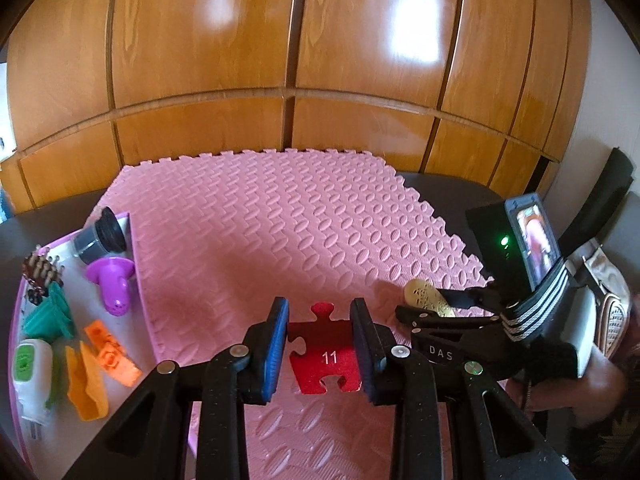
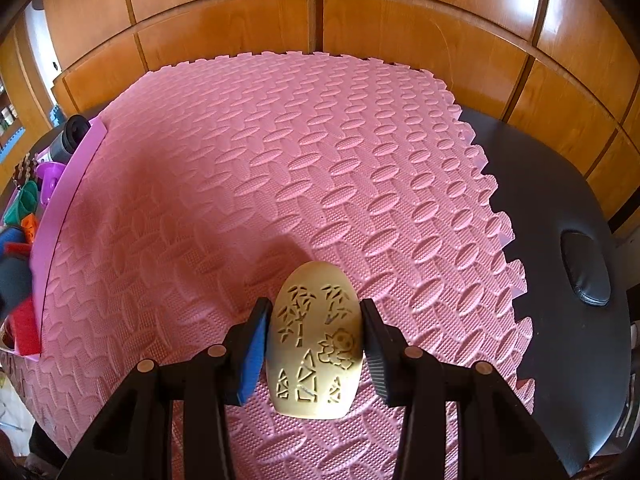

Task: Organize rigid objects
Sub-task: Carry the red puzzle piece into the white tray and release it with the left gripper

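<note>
Left gripper point(image 1: 320, 344) clamps red puzzle piece point(image 1: 324, 360) — lifted

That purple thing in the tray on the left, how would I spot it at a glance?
Start at the pink foam mat; along its left edge lies a white tray with a pink rim. Near the tray's far end, just in front of a grey cylinder with a black cap, lies the purple piece. It alone is purple, a flared disc on a stubby, perforated stem.

Red puzzle piece point(image 1: 325, 354) (numbered 11); cream carved oval point(image 2: 316, 344).
</note>
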`<state>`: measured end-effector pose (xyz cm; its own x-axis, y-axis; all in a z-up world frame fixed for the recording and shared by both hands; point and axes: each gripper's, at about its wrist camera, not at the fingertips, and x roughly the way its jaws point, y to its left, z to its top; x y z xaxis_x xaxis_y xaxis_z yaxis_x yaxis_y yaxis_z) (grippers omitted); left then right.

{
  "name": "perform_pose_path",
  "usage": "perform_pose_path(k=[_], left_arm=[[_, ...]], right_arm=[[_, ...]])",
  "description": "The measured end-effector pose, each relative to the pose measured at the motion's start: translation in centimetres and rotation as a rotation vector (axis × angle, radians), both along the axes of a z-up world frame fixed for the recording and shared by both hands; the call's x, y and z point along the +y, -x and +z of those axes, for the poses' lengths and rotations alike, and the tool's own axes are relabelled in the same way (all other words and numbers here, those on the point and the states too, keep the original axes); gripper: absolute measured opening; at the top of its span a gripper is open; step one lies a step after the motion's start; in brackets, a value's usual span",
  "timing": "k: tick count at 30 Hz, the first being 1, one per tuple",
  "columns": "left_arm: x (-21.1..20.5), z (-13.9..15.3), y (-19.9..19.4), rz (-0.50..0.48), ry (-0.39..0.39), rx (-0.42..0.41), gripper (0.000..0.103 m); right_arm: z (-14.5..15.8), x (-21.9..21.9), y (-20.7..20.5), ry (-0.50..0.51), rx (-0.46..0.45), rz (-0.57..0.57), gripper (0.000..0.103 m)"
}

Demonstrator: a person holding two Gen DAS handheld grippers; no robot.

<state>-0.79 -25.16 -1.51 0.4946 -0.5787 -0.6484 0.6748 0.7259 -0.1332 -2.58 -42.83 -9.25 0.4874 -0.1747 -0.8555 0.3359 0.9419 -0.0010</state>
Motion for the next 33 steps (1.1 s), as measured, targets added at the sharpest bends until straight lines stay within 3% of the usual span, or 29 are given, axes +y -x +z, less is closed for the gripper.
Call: perform_pose_path(k=[14,21,28,33], left_arm=[[5.1,2.5,-0.7,0.061,0.069,0.020,0.032],[10.9,3.2,-2.4,0.146,0.123,0.056,0.032],[17.7,0.3,-3.7,0.262,0.087,0.127,0.032],[19.6,-2.9,-3.9,0.311,0.041,0.195,0.032]], right_arm=[[0.1,0.2,0.0,0.022,-0.002,0.010,0.044],[0.1,0.2,0.0,0.029,-0.001,0.015,0.044],[0.1,0.3,0.0,0.029,-0.001,0.015,0.044],[0.1,0.2,-0.1,0.029,0.000,0.015,0.044]])
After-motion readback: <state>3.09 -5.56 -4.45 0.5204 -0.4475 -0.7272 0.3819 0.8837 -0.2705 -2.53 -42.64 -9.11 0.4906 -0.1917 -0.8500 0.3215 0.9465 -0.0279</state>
